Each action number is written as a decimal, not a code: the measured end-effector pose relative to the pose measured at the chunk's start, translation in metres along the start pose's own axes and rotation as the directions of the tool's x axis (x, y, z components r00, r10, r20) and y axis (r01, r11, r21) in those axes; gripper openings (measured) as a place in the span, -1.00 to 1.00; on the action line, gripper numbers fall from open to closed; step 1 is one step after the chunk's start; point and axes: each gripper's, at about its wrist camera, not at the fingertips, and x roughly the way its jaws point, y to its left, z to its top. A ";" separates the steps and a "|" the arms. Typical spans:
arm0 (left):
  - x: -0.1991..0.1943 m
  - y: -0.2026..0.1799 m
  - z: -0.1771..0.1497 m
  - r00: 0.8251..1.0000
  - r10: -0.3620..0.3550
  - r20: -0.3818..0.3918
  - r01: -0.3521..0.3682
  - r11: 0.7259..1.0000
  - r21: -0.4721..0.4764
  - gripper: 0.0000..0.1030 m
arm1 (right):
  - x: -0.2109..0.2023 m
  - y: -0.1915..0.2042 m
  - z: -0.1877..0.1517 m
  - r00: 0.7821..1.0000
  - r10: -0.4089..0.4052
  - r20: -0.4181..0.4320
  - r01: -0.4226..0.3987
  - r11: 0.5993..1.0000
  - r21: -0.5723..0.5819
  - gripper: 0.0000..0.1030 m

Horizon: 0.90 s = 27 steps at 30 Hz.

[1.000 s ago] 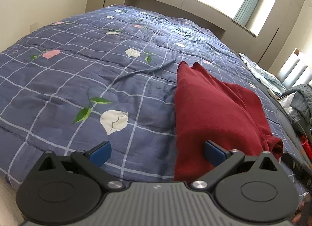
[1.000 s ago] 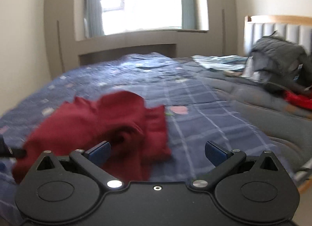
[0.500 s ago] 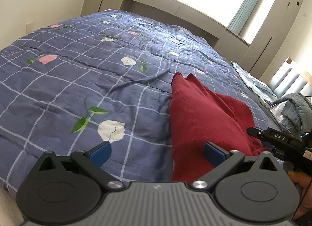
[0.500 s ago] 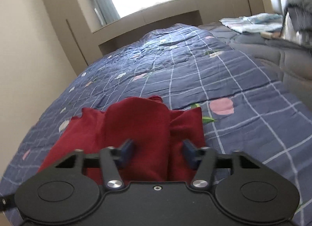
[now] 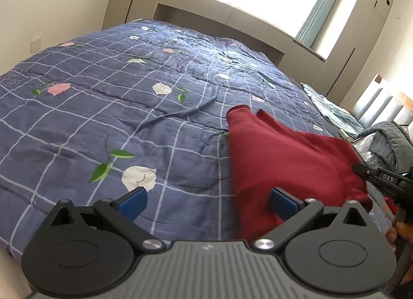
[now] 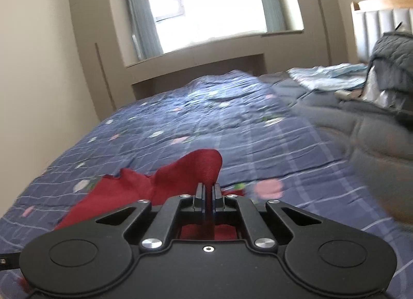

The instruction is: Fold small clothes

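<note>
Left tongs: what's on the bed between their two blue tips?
In the left wrist view, the open left tongs have mostly blue quilt between the tips, plus the red cloth's near edge by the right tip.

The right gripper [image 6: 207,197] has its jaws pinched together on a fold of the red garment [image 6: 191,172], which rises in a hump just ahead of them. The rest lies spread to the left on the blue checked quilt [image 6: 258,128].
</note>
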 end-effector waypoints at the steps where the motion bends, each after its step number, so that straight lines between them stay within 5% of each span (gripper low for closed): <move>1: 0.001 0.000 -0.001 1.000 -0.017 -0.003 0.017 1.000 0.001 0.99 | 0.001 -0.006 0.001 1.000 -0.012 -0.001 0.012 1.000 0.006 -0.94; 7: 0.009 -0.005 -0.007 0.999 0.019 -0.045 -0.017 0.999 0.030 0.99 | 0.027 -0.013 -0.021 0.994 -0.026 -0.108 0.023 0.999 -0.028 -0.92; 11: 0.006 -0.002 -0.002 0.999 0.007 -0.053 -0.006 1.000 0.024 0.99 | 0.031 -0.006 -0.031 0.994 -0.046 -0.101 0.040 0.998 -0.054 -0.85; 14: 0.001 0.001 0.010 1.000 -0.019 -0.023 0.019 1.000 0.000 0.99 | 0.021 -0.003 -0.030 0.993 -0.091 -0.074 0.086 0.994 -0.067 -0.47; 16: 0.003 0.000 0.022 1.000 -0.012 0.000 0.012 1.000 -0.009 0.99 | 0.007 0.002 -0.030 0.993 -0.117 -0.037 0.113 0.991 -0.077 0.13; 18: 0.011 -0.005 0.035 1.000 0.018 0.010 -0.018 1.000 0.007 0.99 | -0.012 0.012 -0.034 0.992 -0.126 0.008 0.126 0.988 -0.085 0.56; 19: 0.016 -0.008 0.040 0.999 0.026 0.020 -0.027 0.999 0.020 0.99 | -0.021 0.017 -0.037 0.993 -0.120 0.023 0.121 0.989 -0.086 0.61; 23: 0.040 -0.019 0.051 1.000 0.027 0.009 -0.028 0.997 0.070 0.99 | -0.059 0.037 -0.056 0.997 -0.066 0.040 0.068 0.996 -0.049 0.60; 27: 0.055 -0.028 0.044 1.000 0.018 -0.023 -0.016 0.995 0.099 0.99 | -0.088 0.048 -0.080 1.000 0.020 0.003 -0.020 1.000 0.016 0.32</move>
